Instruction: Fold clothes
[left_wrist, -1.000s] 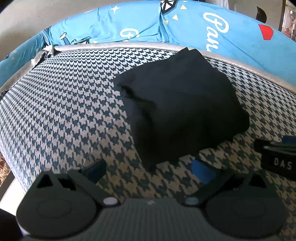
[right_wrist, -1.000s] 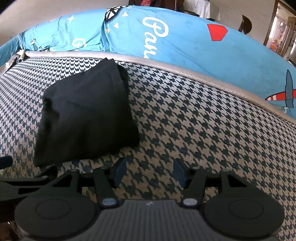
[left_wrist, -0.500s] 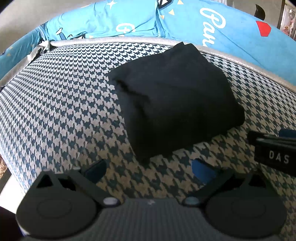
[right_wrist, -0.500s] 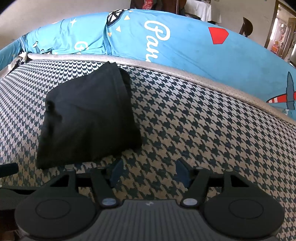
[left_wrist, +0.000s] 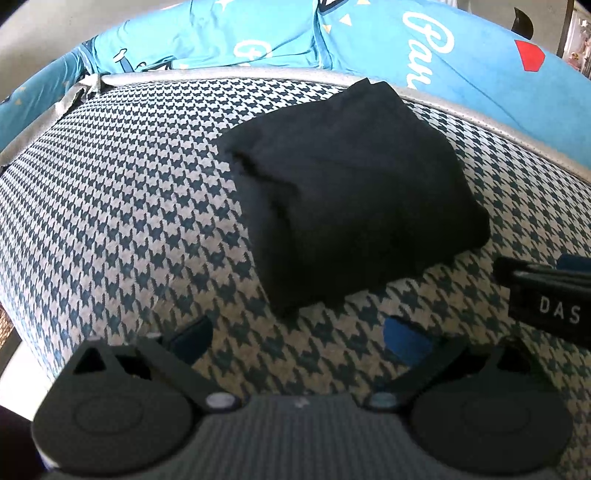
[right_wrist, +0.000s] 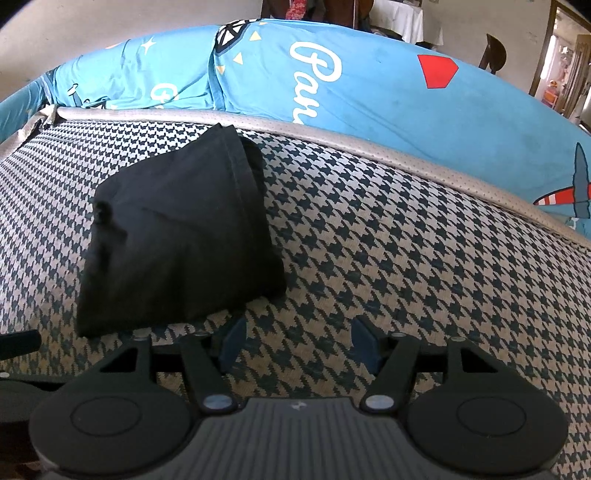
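1. I think the folding is nearly done. The black cloth (left_wrist: 351, 199) lies in a small thick packet with layers on top of each other.
2. What is left looks small to me: maybe one more neat pat, or the next piece. I see no other loose clothes.
3. The cloth sits on the checked mat (left_wrist: 122, 206), near its far edge, just ahead of both my claws.
4. My left claw (left_wrist: 295, 332) is spread wide and holds nothing. My right claw (right_wrist: 297, 343) is spread wide too, and holds nothing. Neither touches the cloth.
5. The cloth is soft and dull black. Its left side is bumpy with little folds. A stitched hem runs along its right side.
6. The mat is woven, with a dark and pale tooth pattern and a grey border.
7. Behind it lies a smooth blue sheet (right_wrist: 369, 85) with white letters and a red shape.
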